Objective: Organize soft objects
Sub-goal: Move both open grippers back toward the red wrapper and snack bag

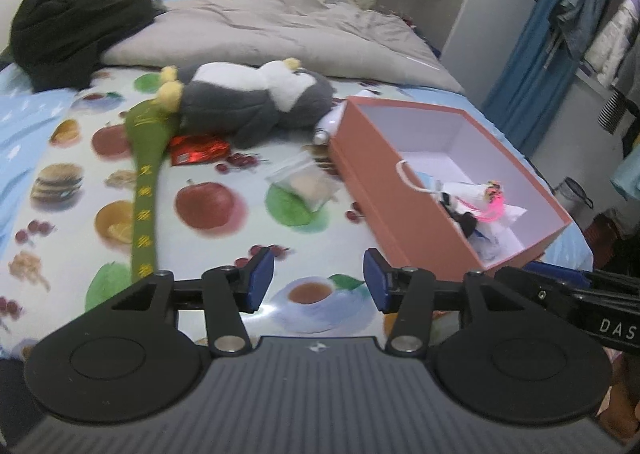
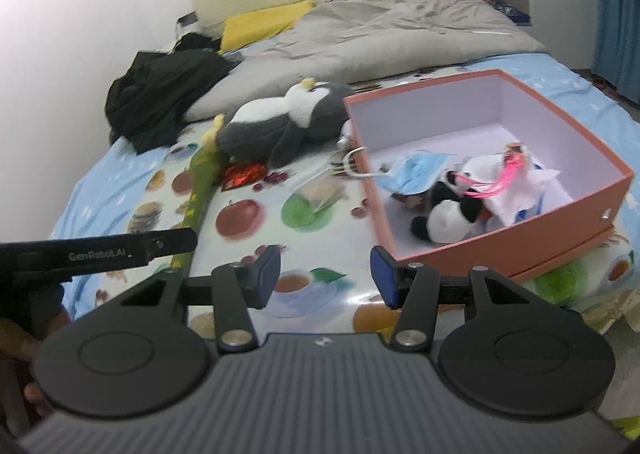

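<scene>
A grey and white plush penguin (image 1: pixel 256 98) (image 2: pixel 280 122) lies on the fruit-print sheet, with a long green plush (image 1: pixel 146 182) (image 2: pixel 200 182) beside it. To the right stands an open salmon box (image 1: pixel 420 222) (image 2: pixel 552 222). It holds a small black and white plush (image 2: pixel 444 214), a blue face mask (image 2: pixel 416 170) and a white thing with pink strands (image 1: pixel 490 198) (image 2: pixel 508 170). My left gripper (image 1: pixel 319 282) hangs open over the sheet, nothing between its blue pads. My right gripper (image 2: pixel 325 278) is open too, near the box's front corner.
A clear bag (image 1: pixel 308 182) and a red wrapper (image 1: pixel 198 150) lie between the plush toys and the box. A black garment (image 1: pixel 72 34) and grey duvet (image 1: pixel 280 30) lie further back. Clothes hang at the right (image 1: pixel 576 14). The left gripper's body (image 2: pixel 100 250) shows at the right wrist view's left edge.
</scene>
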`<state>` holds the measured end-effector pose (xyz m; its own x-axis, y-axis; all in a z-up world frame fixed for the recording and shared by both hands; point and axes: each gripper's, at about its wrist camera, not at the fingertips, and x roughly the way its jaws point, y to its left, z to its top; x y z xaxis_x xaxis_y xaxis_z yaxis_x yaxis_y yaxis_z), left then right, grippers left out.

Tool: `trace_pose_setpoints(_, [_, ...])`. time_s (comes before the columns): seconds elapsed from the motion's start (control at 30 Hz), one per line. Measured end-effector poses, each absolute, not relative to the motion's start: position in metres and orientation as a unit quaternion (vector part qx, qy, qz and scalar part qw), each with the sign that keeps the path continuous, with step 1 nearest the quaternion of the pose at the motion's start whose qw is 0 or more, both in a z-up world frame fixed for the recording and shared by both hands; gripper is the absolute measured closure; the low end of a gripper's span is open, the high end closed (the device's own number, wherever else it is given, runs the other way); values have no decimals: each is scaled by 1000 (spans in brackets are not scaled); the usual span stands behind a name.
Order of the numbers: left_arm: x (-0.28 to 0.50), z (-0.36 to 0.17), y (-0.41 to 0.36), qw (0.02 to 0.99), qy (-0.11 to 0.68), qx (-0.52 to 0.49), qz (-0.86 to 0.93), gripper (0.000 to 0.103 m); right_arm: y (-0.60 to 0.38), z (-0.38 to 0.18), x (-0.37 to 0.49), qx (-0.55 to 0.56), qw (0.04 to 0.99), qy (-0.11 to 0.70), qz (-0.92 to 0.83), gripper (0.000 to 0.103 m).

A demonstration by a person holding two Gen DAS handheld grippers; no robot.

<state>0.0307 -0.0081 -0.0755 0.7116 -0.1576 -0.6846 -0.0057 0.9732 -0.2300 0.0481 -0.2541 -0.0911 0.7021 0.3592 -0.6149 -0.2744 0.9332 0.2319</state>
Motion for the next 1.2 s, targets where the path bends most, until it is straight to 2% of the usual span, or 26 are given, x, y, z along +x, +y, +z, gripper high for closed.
trace_pose_setpoints(0.37, [40, -94, 32, 921, 364, -139, -5, 46, -207, -103, 65, 9, 911, 357, 208, 50])
trace_pose_setpoints(0.47, [55, -102, 40, 919, 364, -150, 0, 42, -194, -110, 76, 0, 907, 363, 214, 50])
trace_pose_setpoints(0.9, [156, -148, 70, 911, 371, -180, 31, 41, -158, -141, 150, -39, 895, 383, 226, 50])
trace_pose_setpoints(1.2, [232, -180, 83, 910, 378, -165, 29, 41, -126, -162, 204, -87, 887, 382, 245, 48])
